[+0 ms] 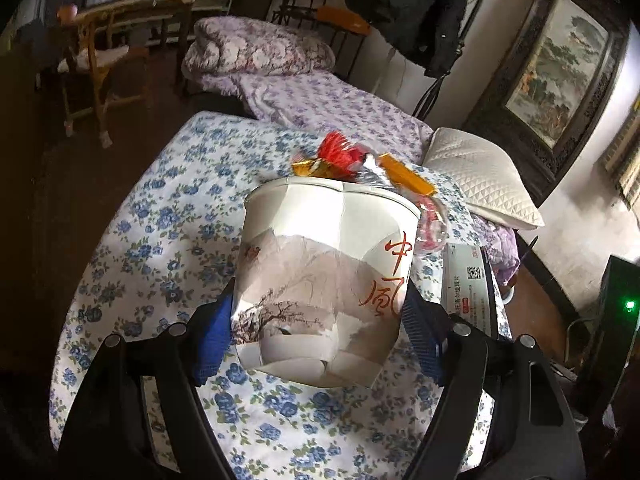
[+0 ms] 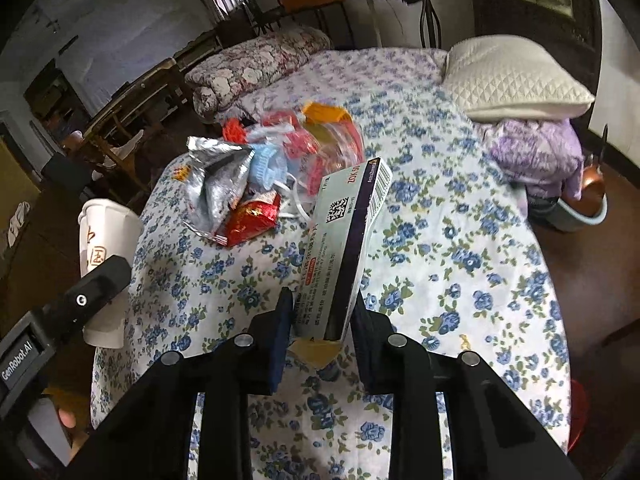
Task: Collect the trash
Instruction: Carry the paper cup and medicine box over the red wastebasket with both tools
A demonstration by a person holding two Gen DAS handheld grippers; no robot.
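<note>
The left gripper (image 1: pixel 316 320) has its blue pads clamped on both sides of a white paper cup printed with a grey landscape and red characters (image 1: pixel 324 280), holding it clear above the blue-flowered bedsheet (image 1: pixel 160 220). Just beyond its fingertips, over the cup's rim, sit crumpled wrappers, red, gold and orange (image 1: pixel 352 164).

Over to the right gripper (image 2: pixel 322 320): its jaws are pinched on the lower end of a flat white-and-purple cardboard box with a barcode and QR code (image 2: pixel 348 236), and the box slants up and away from the fingers. Ahead and left of that box, the heap of silver foil, red packet and clear plastic (image 2: pixel 256 176) lies on the sheet. A white quilted pillow (image 2: pixel 516 80) rests far ahead to the right.
</note>
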